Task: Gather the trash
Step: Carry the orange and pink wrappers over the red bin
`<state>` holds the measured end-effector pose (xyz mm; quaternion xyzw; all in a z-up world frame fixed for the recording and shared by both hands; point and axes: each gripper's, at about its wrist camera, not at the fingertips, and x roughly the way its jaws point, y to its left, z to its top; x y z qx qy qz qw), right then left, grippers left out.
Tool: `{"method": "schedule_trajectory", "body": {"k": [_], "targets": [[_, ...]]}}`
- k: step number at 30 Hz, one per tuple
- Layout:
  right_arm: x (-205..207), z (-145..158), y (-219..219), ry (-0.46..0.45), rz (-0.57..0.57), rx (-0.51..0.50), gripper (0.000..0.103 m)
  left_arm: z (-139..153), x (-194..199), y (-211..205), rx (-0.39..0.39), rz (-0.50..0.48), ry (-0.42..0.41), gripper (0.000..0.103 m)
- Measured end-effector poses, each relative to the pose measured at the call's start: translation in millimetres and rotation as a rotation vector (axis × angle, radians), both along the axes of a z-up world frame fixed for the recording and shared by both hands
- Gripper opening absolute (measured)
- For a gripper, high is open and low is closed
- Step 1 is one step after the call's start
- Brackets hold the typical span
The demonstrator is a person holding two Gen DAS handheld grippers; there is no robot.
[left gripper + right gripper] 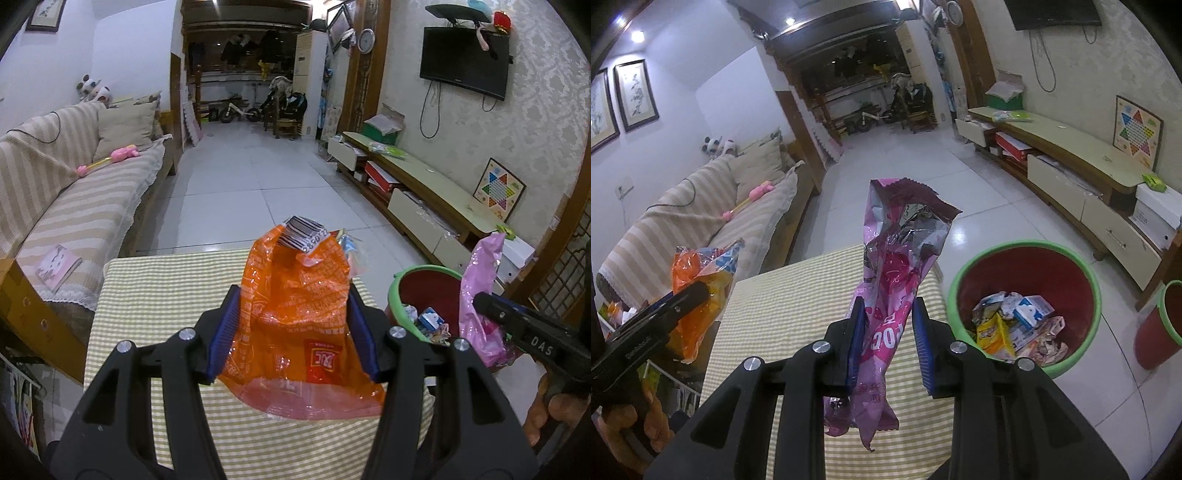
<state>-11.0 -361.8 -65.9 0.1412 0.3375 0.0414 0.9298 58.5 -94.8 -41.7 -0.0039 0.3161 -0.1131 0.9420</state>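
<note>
My left gripper [293, 325] is shut on an orange snack wrapper [295, 295] with a barcode flap, held above the checked table [155, 295]. My right gripper [888, 332] is shut on a pink and purple foil wrapper [897, 266], also above the table [783, 317]. A red bin with a green rim [1027, 251] stands on the floor right of the table and holds several crumpled wrappers and cartons; it also shows in the left wrist view [424, 273]. The orange wrapper and left gripper show at the left of the right wrist view [698, 280]; the pink wrapper shows at the right of the left wrist view [480, 295].
A striped sofa [74, 206] runs along the left with a pink toy and a notebook. A low TV cabinet [1071, 173] with open drawers lines the right wall. A second red bin [1163, 325] stands at the far right. White tiled floor lies beyond the table.
</note>
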Motion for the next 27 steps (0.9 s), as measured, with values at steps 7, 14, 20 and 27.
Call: {"method": "schedule_trajectory", "body": {"k": [7,14,20,27], "targets": [[1,-4,-14,0.012,-0.026,0.008,0.026,-4,2,-18,0.016,-0.035,0.010,0.053],[2,-8,-23,0.022,-0.036,0.016,0.026,-6,7,-30,0.026,-0.055,0.018,0.053],[2,-8,-30,0.022,-0.050,0.019,0.026,-9,11,-38,0.021,-0.067,0.027,0.053],[1,-5,-36,0.018,-0.069,0.006,0.026,-10,17,-49,0.016,-0.104,0.025,0.053]]}}
